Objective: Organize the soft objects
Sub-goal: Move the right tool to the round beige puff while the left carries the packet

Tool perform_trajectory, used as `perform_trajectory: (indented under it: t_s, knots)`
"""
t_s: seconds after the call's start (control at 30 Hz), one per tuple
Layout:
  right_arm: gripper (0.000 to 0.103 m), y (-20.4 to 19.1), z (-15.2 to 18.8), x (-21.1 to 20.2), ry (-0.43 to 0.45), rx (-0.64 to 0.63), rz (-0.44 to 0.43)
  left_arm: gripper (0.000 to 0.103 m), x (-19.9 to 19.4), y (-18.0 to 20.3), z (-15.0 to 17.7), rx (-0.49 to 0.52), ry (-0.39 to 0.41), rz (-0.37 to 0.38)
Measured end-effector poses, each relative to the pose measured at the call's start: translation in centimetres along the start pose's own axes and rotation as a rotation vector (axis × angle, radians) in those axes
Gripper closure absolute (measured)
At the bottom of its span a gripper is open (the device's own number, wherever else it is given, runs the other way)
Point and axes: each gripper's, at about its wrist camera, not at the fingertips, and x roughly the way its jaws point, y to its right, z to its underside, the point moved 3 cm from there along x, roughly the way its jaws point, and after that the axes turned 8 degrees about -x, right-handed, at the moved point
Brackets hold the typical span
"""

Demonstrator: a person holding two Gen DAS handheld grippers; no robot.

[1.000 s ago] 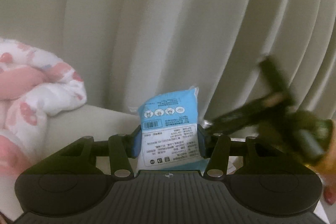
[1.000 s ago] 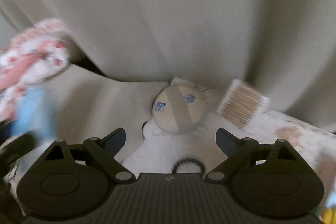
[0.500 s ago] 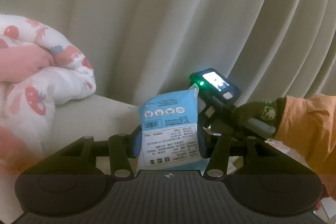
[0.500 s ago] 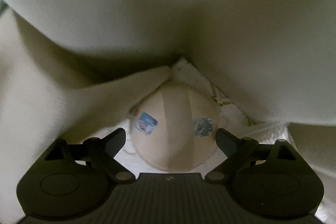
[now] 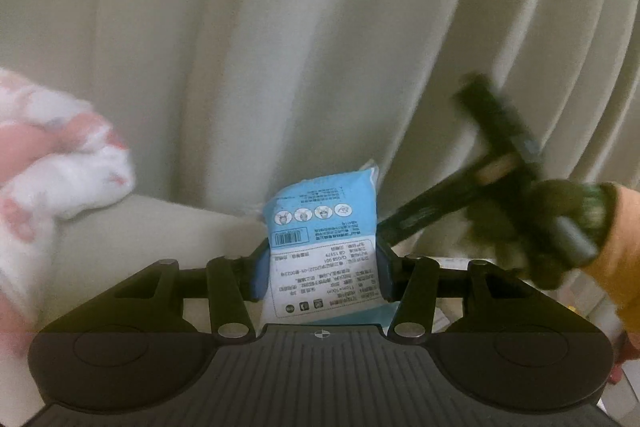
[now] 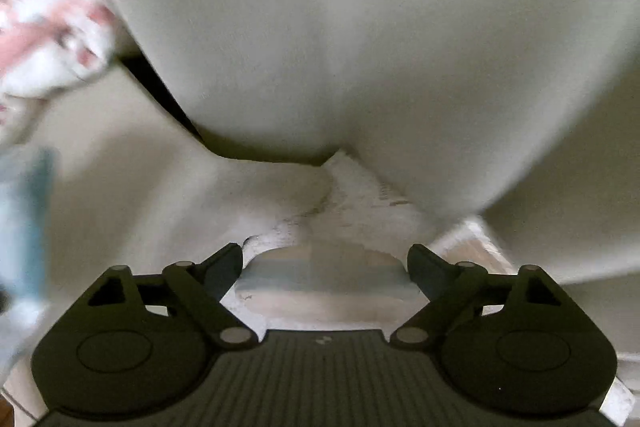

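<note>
My left gripper (image 5: 322,267) is shut on a blue and white packet (image 5: 324,239) with printed text and a barcode, held upright before a cream curtain. My right gripper (image 6: 325,267) is open, its fingers either side of a blurred beige round soft thing (image 6: 324,283) that lies low on a white fluffy cloth (image 6: 352,195); I cannot tell if they touch it. The right gripper's handle and a gloved hand (image 5: 560,227) show blurred at the right of the left wrist view. The blue packet shows as a blur at the left edge of the right wrist view (image 6: 24,227).
A pink and white strawberry-print blanket (image 5: 48,179) lies bunched at the left, also seen in the right wrist view (image 6: 48,35). Cream curtain folds (image 5: 320,47) hang close behind. A cream cushion surface (image 6: 120,167) lies below the curtain.
The right gripper has pulled back and tilted, so the beige soft thing now sits lower between its open fingers. The left gripper still holds the packet, with slight shift.
</note>
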Motion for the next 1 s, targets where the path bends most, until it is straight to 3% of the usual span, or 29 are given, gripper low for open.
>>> perform_trajectory:
  t_s: [0.17, 0.23, 0.27, 0.3, 0.5, 0.63, 0.67, 0.73, 0.8, 0.87, 1.0]
  knots:
    - [0.019, 3.4, 5.5, -8.9, 0.157, 0.073, 0.022, 0.048, 3.3, 4.2, -0.2, -0.010, -0.043, -0.002]
    - [0.041, 5.2, 7.8, -12.1, 0.193, 0.117, 0.009, 0.048, 4.7, 6.4, -0.2, -0.027, -0.078, 0.032]
    - [0.081, 6.3, 8.9, -13.7, 0.201, 0.134, 0.005, 0.048, 5.5, 7.8, -0.1, -0.028, -0.099, 0.053]
    - [0.090, 7.2, 10.1, -14.8, 0.202, 0.154, -0.006, 0.048, 6.3, 9.2, -0.1, -0.019, -0.117, 0.069]
    - [0.089, 13.3, 17.8, -19.4, 0.310, 0.274, 0.032, 0.048, 11.5, 18.7, 0.5, 0.108, -0.207, 0.143]
    - [0.088, 15.0, 22.1, -19.2, 0.311, 0.304, 0.084, 0.048, 13.1, 21.2, 1.2, 0.132, -0.229, 0.161]
    - [0.084, 15.2, 22.9, -18.9, 0.299, 0.303, 0.098, 0.048, 13.4, 21.1, 1.4, 0.133, -0.236, 0.164]
    - [0.065, 15.5, 23.9, -18.4, 0.278, 0.314, 0.097, 0.048, 14.0, 20.7, 1.7, 0.137, -0.246, 0.157]
    - [0.028, 15.5, 23.6, -17.0, 0.269, 0.339, 0.080, 0.048, 14.0, 19.6, 1.8, 0.133, -0.238, 0.131]
    - [0.021, 15.7, 22.7, -15.4, 0.270, 0.360, 0.069, 0.048, 13.5, 17.7, 1.7, 0.123, -0.212, 0.083]
    - [0.016, 16.1, 20.3, -12.8, 0.227, 0.376, 0.070, 0.048, 12.3, 13.0, 1.4, 0.070, -0.170, -0.012]
